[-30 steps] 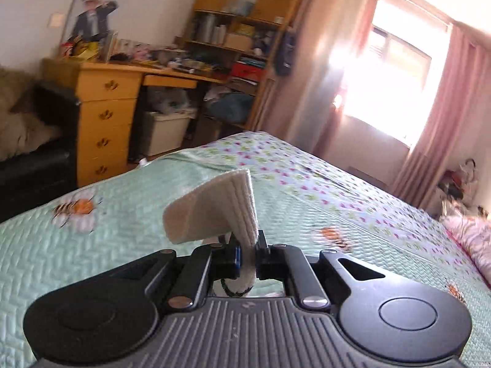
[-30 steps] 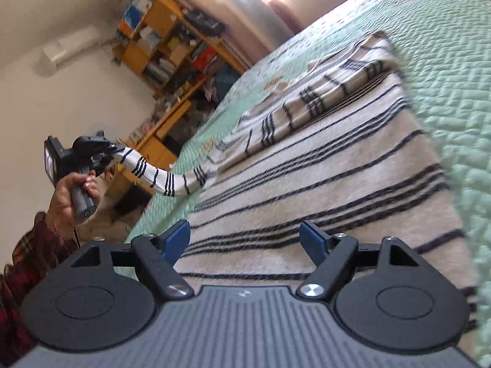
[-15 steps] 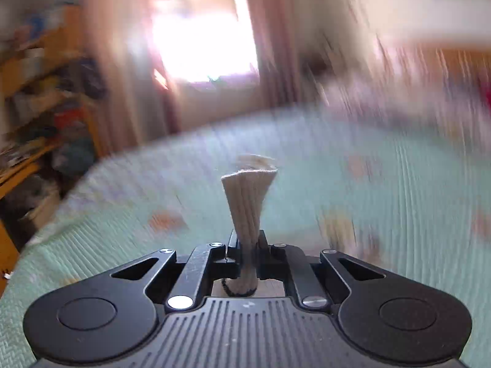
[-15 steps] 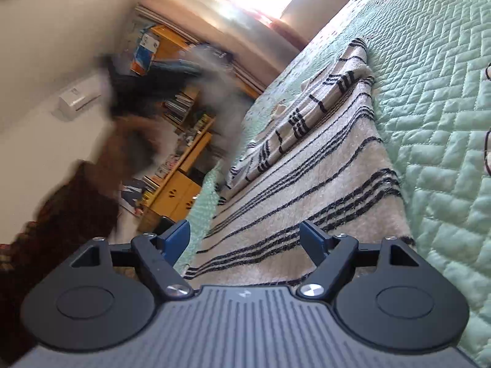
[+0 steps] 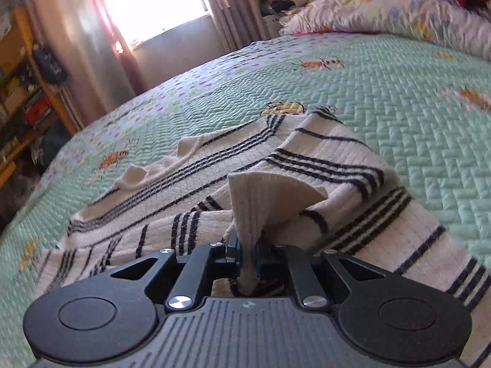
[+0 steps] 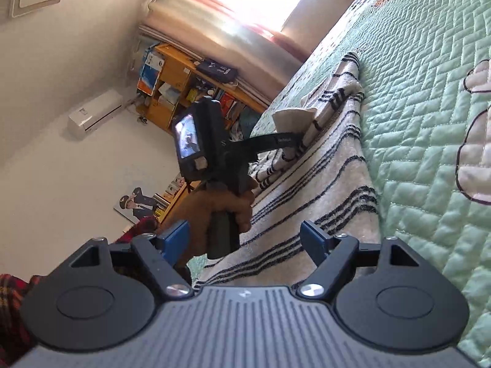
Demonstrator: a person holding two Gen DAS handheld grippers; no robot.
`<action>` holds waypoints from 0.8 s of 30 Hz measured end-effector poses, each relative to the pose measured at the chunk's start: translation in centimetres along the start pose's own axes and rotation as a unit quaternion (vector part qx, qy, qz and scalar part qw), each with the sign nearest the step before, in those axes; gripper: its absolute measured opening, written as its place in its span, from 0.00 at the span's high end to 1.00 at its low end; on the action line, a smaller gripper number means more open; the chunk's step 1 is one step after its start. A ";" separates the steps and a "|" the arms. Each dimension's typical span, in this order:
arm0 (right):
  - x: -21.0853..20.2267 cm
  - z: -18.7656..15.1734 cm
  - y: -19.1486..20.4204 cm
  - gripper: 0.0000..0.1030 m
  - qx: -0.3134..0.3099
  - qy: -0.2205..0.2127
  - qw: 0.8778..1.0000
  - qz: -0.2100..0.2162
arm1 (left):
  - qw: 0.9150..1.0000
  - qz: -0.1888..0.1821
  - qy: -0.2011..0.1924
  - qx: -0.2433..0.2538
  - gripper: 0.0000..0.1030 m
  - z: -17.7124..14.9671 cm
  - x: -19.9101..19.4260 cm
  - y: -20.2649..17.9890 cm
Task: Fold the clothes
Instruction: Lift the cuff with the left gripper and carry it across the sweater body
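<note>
A cream sweater with black stripes lies spread on the green quilted bed. My left gripper is shut on the ribbed cuff of its sleeve, which fans out above the jaws and hangs over the sweater's body. The right wrist view shows the same left gripper low over the sweater, cuff pinched, with a hand on its handle. My right gripper stands open at the sweater's near edge, nothing between its blue pads.
Pillows lie at the head of the bed. A wooden bookshelf and desk stand past the bed's side, beside pink curtains and a bright window. A red plaid sleeve shows at the lower left.
My left gripper swung from out beside the bed, over and down onto the sweater's body, carrying the sleeve cuff across. My right gripper stayed open and tilted a little.
</note>
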State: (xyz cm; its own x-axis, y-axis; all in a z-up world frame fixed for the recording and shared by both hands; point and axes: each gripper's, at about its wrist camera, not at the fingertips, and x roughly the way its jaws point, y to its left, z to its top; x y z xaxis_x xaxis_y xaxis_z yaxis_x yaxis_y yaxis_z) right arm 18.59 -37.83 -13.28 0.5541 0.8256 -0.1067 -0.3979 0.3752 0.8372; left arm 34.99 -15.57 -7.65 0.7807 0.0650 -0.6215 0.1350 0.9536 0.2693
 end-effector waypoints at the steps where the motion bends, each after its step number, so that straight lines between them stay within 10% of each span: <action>1: 0.1 0.0 -0.2 0.22 0.001 0.003 1.000 -0.002 | 1.000 -0.008 0.000 -0.022 0.91 0.1 0.0 0.7; 4: 0.1 0.1 -0.6 0.22 0.008 0.000 1.000 -0.002 | 0.993 -0.038 -0.001 -0.111 0.90 0.2 -0.3 3.5; 12: 0.0 0.2 -0.8 0.22 0.008 -0.003 1.000 0.001 | 0.943 -0.064 -0.004 -0.328 0.91 0.5 -1.0 11.5; 24: -0.3 -0.1 -0.7 0.22 0.005 -0.007 1.000 0.001 | 0.955 -0.063 0.010 -0.289 0.90 -0.3 -0.8 9.5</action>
State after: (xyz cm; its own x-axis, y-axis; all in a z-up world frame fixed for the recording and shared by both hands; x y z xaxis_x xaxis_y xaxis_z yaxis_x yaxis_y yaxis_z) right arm 18.67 -38.27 -13.87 0.5636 0.8203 -0.0975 -0.3912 0.3690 0.8431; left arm 35.47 -6.52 -4.82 0.7679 -0.0599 -0.6378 -0.1371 0.9572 -0.2550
